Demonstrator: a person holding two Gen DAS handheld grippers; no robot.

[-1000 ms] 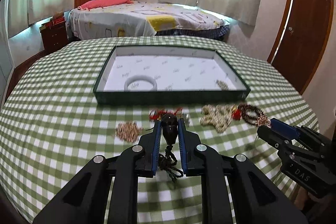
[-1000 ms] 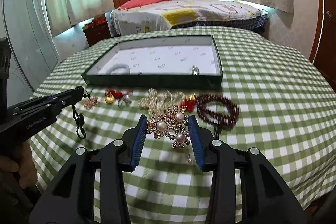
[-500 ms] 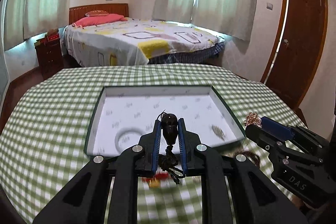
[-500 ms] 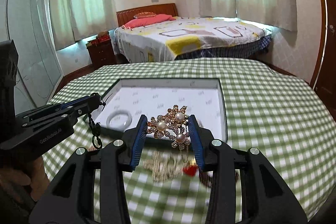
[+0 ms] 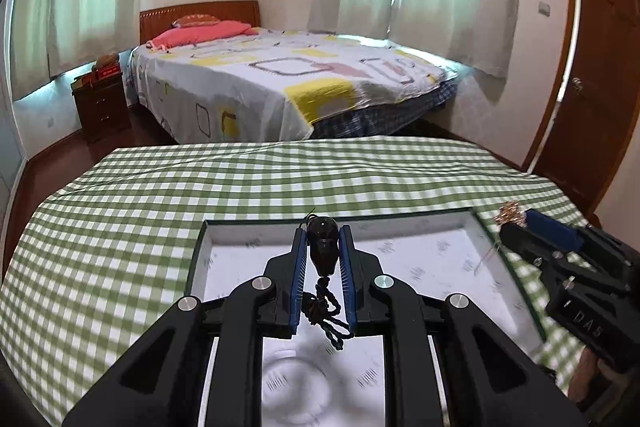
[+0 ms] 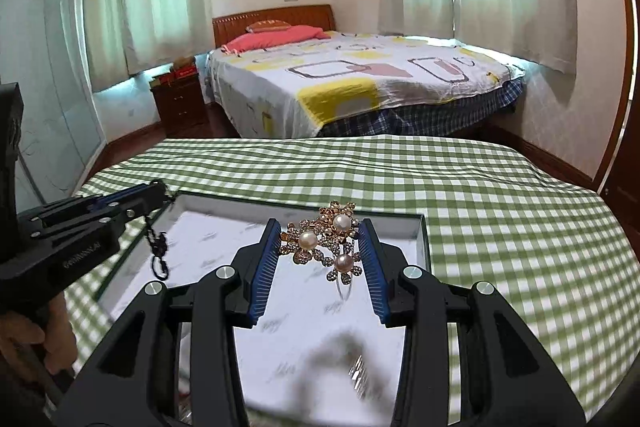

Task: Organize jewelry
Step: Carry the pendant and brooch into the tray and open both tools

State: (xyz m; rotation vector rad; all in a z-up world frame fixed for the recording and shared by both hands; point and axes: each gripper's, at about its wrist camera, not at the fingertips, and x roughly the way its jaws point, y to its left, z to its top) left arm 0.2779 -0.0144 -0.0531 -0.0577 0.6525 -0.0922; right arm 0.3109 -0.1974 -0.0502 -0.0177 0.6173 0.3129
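Note:
My left gripper (image 5: pixel 323 241) is shut on a dark bead pendant (image 5: pixel 323 247) whose black cord (image 5: pixel 326 319) hangs below. It hovers over the white-lined, green-edged jewelry box (image 5: pixel 420 259). A pale bangle (image 5: pixel 296 383) lies blurred in the box beneath it. My right gripper (image 6: pixel 323 241) is shut on a gold pearl flower brooch (image 6: pixel 326 239) above the same box (image 6: pixel 304 311). The left gripper (image 6: pixel 132 201) with its hanging cord shows in the right wrist view, and the right gripper (image 5: pixel 516 227) shows in the left wrist view.
The box sits on a round table with a green checked cloth (image 5: pixel 120 227). A small shiny piece (image 6: pixel 360 371) lies in the box's near right part. Beyond the table stand a bed (image 5: pixel 280 79), a nightstand (image 5: pixel 102 103) and a brown door (image 5: pixel 592 67).
Both grippers have lifted their pieces off the cloth and moved forward over the box. The loose jewelry on the cloth has dropped out of view.

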